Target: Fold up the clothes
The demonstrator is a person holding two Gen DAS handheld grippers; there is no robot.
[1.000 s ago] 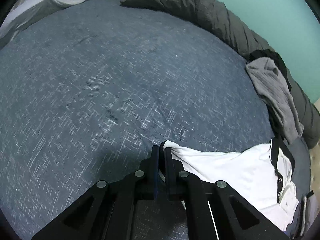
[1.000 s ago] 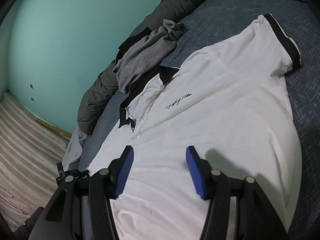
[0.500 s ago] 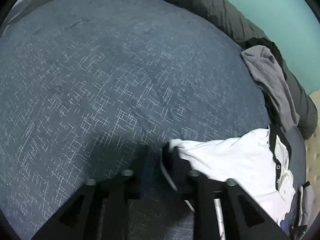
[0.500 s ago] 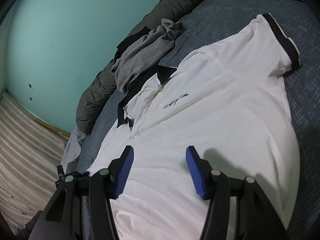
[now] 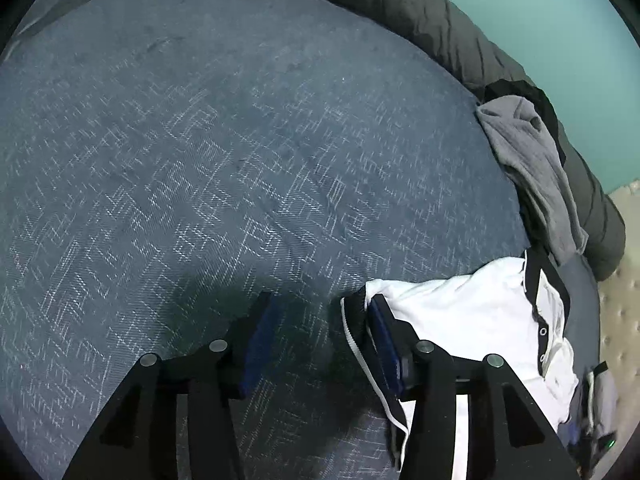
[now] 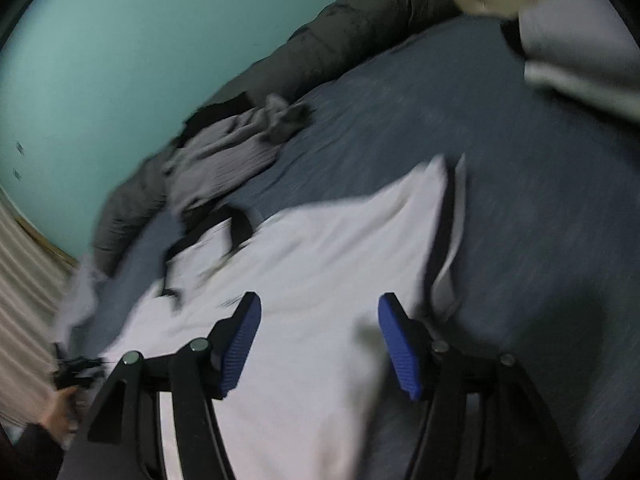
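Observation:
A white polo shirt (image 5: 472,312) with black trim lies spread on the blue bed sheet (image 5: 200,140). My left gripper (image 5: 320,304) hangs just over the sheet, its jaws opening. The sleeve's black-edged cuff (image 5: 354,312) rests loose against the inner side of its right finger, not pinched. In the blurred right wrist view, my right gripper (image 6: 320,300) hovers over the shirt's white body (image 6: 320,240), jaws opening, with nothing gripped. The black-trimmed sleeve (image 6: 444,216) lies just beyond its right finger.
A crumpled grey garment (image 5: 532,160) (image 6: 228,160) lies by a rolled dark duvet (image 5: 400,0) (image 6: 360,12) along the teal wall. A pale pillow (image 6: 580,40) sits at the far right. A person's hand (image 6: 60,412) shows at the lower left.
The left gripper went from shut on the sleeve cuff to open, and the cuff dropped free. The right gripper swung toward the sleeve side, rolled, and spread slightly wider.

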